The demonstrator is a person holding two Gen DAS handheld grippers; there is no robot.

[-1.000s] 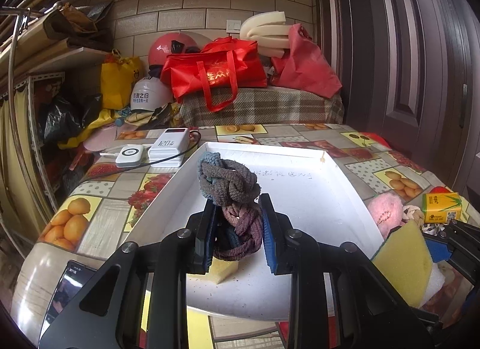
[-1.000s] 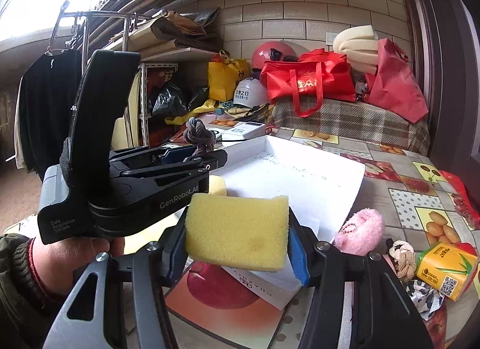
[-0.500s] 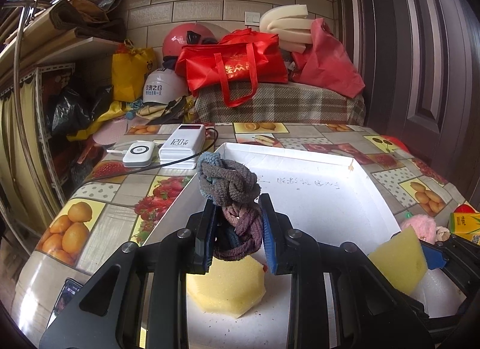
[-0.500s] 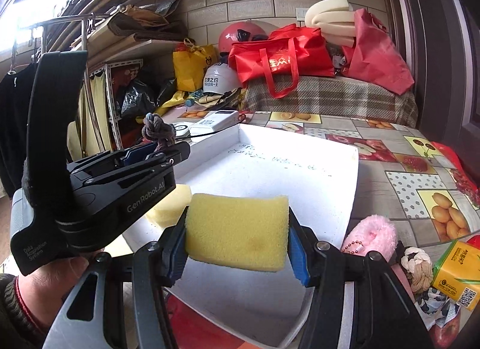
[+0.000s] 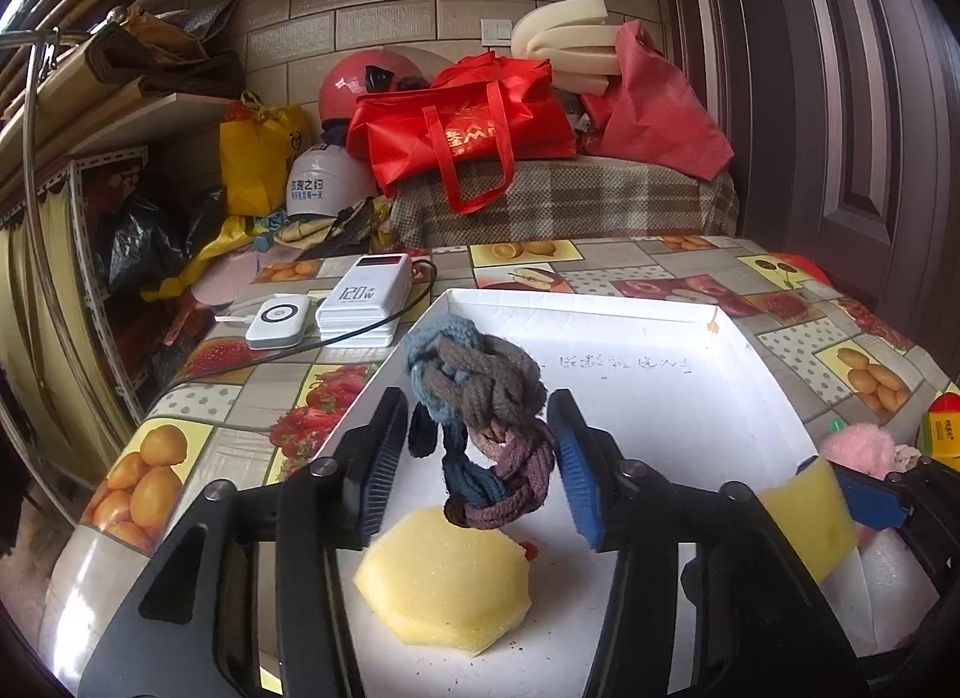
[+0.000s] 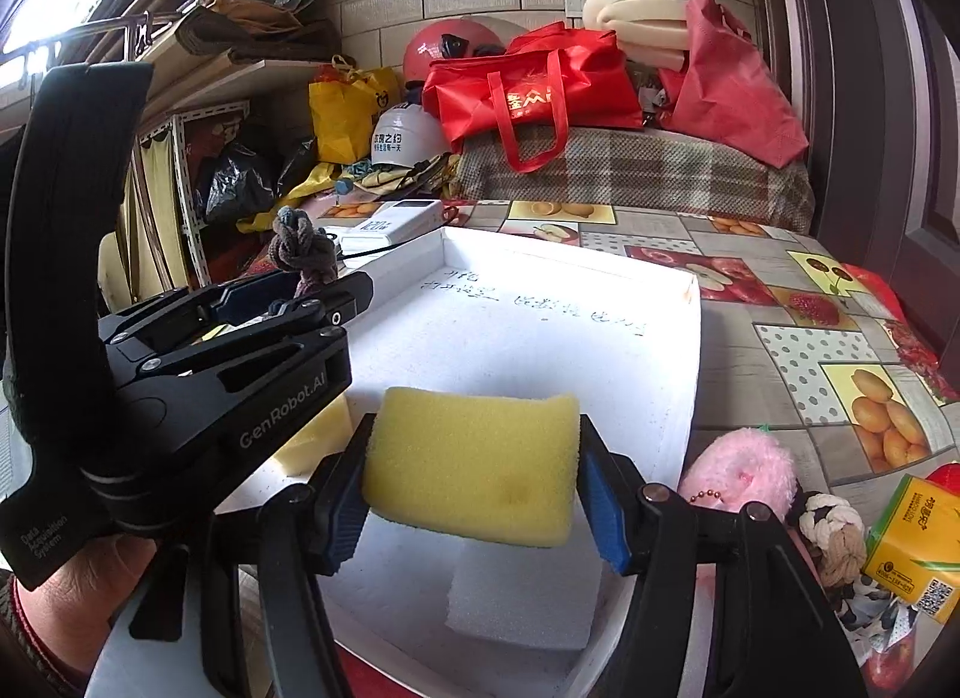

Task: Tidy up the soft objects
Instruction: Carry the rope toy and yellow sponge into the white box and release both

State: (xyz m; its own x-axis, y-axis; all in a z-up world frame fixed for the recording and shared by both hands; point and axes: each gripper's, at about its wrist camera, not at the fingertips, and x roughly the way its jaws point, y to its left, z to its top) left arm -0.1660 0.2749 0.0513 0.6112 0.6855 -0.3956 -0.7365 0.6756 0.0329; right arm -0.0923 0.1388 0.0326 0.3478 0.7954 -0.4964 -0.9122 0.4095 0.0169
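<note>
Fingers of left gripper (image 5: 480,458) just opened around braided rope (image 5: 480,422); right gripper (image 6: 474,488) loosening on sponge (image 6: 474,458).

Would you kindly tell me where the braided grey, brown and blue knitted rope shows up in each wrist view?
Left wrist: the braided knitted rope hangs at centre, between the opened left gripper pads, above the white tray.
Right wrist: the rope pokes up at left, above the left gripper's black body.
Shared landmark: red tote bag.

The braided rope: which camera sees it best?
The left wrist view: the braided rope hangs whole between the left gripper's just-opened jaws, above the tray. The right wrist view shows only its top knot.
</note>
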